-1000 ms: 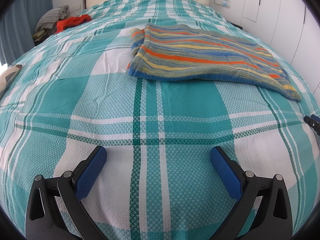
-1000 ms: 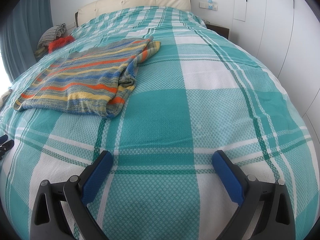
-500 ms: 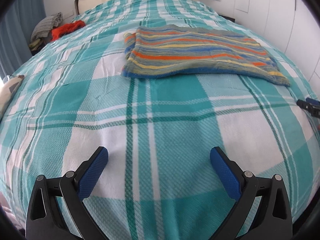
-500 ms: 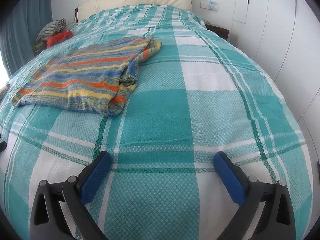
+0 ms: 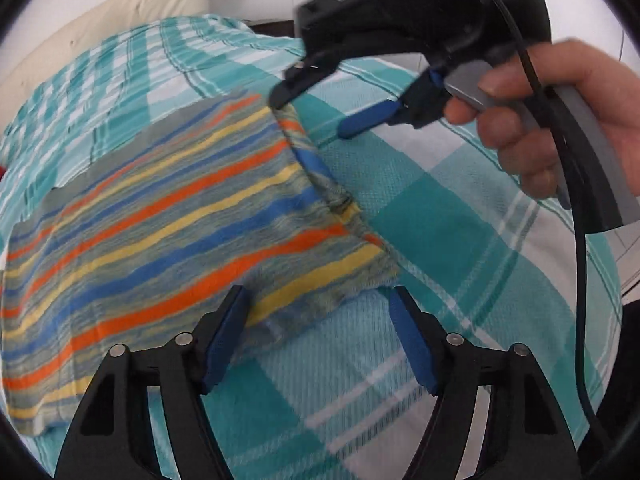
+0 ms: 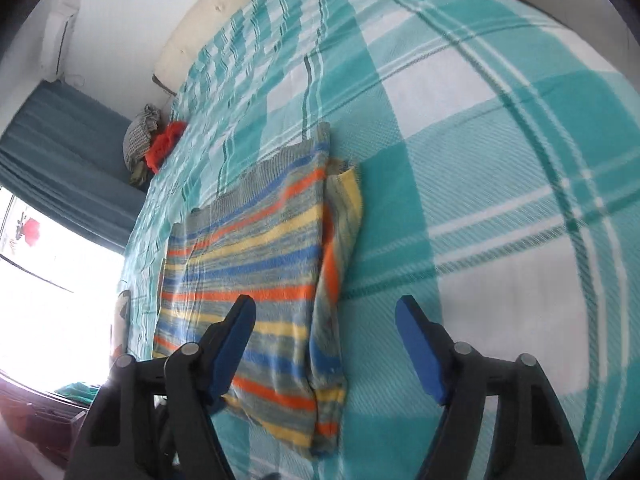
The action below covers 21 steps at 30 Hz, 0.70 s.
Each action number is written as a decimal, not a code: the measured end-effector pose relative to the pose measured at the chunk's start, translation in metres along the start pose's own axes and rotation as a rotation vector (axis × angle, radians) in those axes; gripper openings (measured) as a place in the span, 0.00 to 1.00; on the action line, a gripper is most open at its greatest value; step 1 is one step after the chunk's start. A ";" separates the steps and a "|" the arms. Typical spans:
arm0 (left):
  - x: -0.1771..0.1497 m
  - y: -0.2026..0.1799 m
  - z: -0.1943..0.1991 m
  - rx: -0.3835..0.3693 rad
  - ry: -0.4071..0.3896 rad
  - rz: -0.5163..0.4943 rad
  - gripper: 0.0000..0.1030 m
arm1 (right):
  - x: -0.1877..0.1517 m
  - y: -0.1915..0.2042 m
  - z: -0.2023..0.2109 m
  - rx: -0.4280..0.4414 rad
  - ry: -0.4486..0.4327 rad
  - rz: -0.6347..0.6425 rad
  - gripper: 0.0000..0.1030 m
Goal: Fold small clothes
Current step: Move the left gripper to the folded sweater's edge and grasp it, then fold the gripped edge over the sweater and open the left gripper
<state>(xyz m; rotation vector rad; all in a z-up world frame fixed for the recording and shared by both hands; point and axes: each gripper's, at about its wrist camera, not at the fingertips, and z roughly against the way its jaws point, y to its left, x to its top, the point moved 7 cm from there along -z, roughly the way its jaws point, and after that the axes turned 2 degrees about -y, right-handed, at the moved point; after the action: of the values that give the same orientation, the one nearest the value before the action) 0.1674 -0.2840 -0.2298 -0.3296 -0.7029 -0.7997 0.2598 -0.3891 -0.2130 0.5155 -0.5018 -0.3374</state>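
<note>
A striped knit garment (image 5: 168, 216) in orange, blue, yellow and grey lies flat on the teal plaid bed cover (image 5: 460, 216); it also shows in the right wrist view (image 6: 256, 256). My left gripper (image 5: 316, 308) is open, its jaws either side of the garment's near right corner. My right gripper (image 6: 324, 316) is open, low over the garment's right folded edge. In the left wrist view the right gripper (image 5: 312, 116) hangs over the garment's far right corner, held by a hand (image 5: 548, 120).
A cream headboard (image 5: 100, 20) stands at the far end of the bed. A heap of grey and red clothes (image 6: 156, 140) sits at the bed's far left, by a blue curtain (image 6: 60, 152) and a bright window (image 6: 40, 300). White wall panels lie right.
Both grippers have moved forward from the bare foot of the bed to the garment's right edge. The right gripper and its hand have come into the left wrist view. Jaws stay open.
</note>
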 end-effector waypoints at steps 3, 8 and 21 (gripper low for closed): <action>0.009 0.000 -0.015 0.021 -0.020 -0.044 0.57 | 0.023 0.007 -0.027 0.005 0.022 0.003 0.63; 0.018 0.025 0.002 -0.009 -0.085 0.035 0.06 | 0.044 0.013 -0.056 -0.069 0.012 0.010 0.08; -0.071 0.251 0.144 0.090 -0.242 0.606 0.06 | 0.028 0.270 -0.114 0.119 -0.010 0.343 0.08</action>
<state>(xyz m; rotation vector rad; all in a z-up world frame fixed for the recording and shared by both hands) 0.2562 -0.0044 -0.1761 -0.5302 -0.8052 -0.1525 0.3926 -0.1359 -0.1416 0.5325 -0.6114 0.0184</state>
